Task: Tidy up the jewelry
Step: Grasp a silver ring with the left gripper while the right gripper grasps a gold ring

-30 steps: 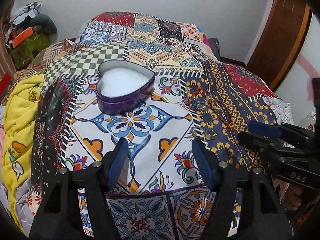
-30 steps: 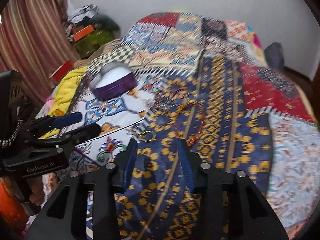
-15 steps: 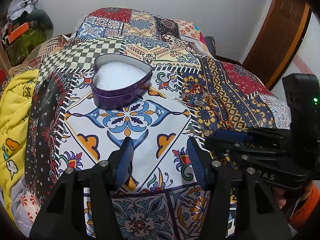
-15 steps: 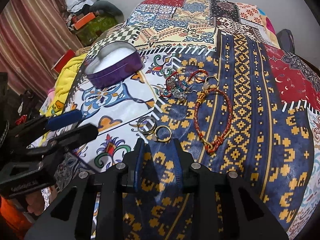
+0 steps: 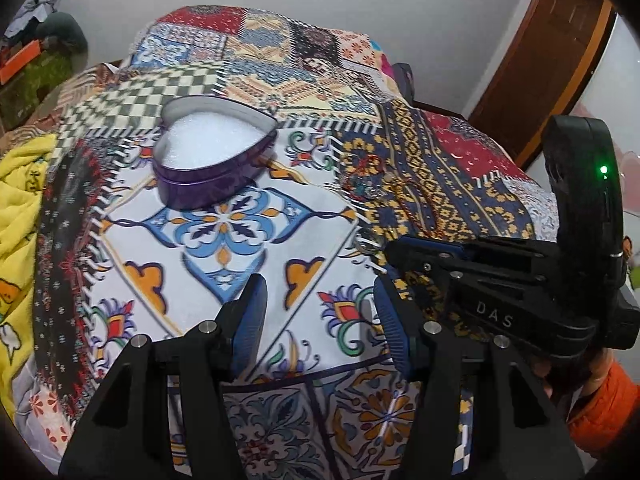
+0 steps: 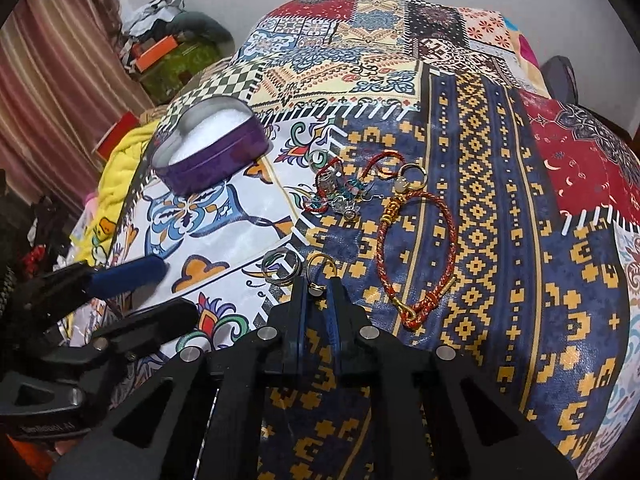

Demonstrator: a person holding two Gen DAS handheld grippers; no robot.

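Left wrist view: left gripper [image 5: 316,316] spread wide, empty, lower centre; heart-shaped tin [image 5: 214,156] upper left.
Right wrist view: right gripper [image 6: 316,292] pinched onto gold ring [image 6: 320,270], centre frame; braided bracelet [image 6: 418,248] to its right.

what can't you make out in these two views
- Left wrist view: the rings are mostly hidden by the right hand-held gripper.
- Right wrist view: whether the right hand-held gripper pinches the gold ring; its lower part is covered.
- Charm bracelet tangle: pieces too small to separate.
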